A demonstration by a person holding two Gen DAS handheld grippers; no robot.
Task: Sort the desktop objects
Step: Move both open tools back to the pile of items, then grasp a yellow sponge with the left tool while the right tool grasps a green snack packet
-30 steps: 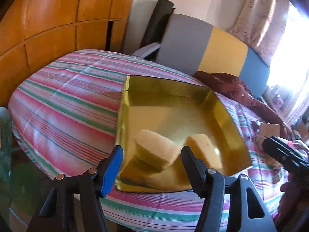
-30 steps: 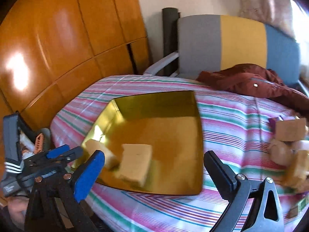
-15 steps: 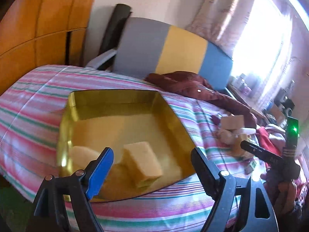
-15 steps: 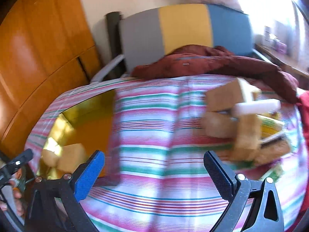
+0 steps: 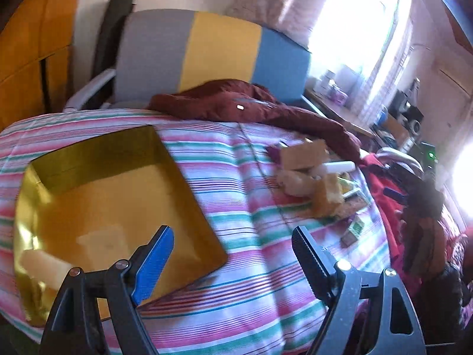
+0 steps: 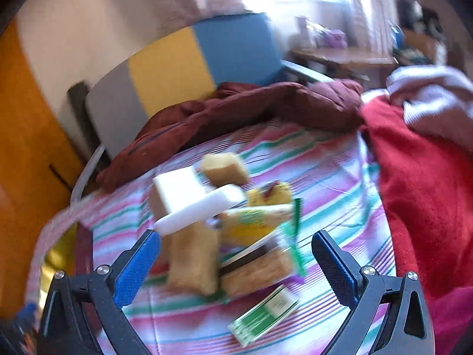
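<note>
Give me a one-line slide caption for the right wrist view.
Open right gripper faces a blurred pile of sponges, a white bar and small packets on the striped cloth.

Your left tongs (image 5: 233, 247) are black plastic clamps: one ribbed blue pad, one toothed black pad, silver rivets at the pivots, triangular cut-outs in the arms. Your right tongs (image 6: 236, 247) match, with blue ribbed pads on both fingers.
</note>
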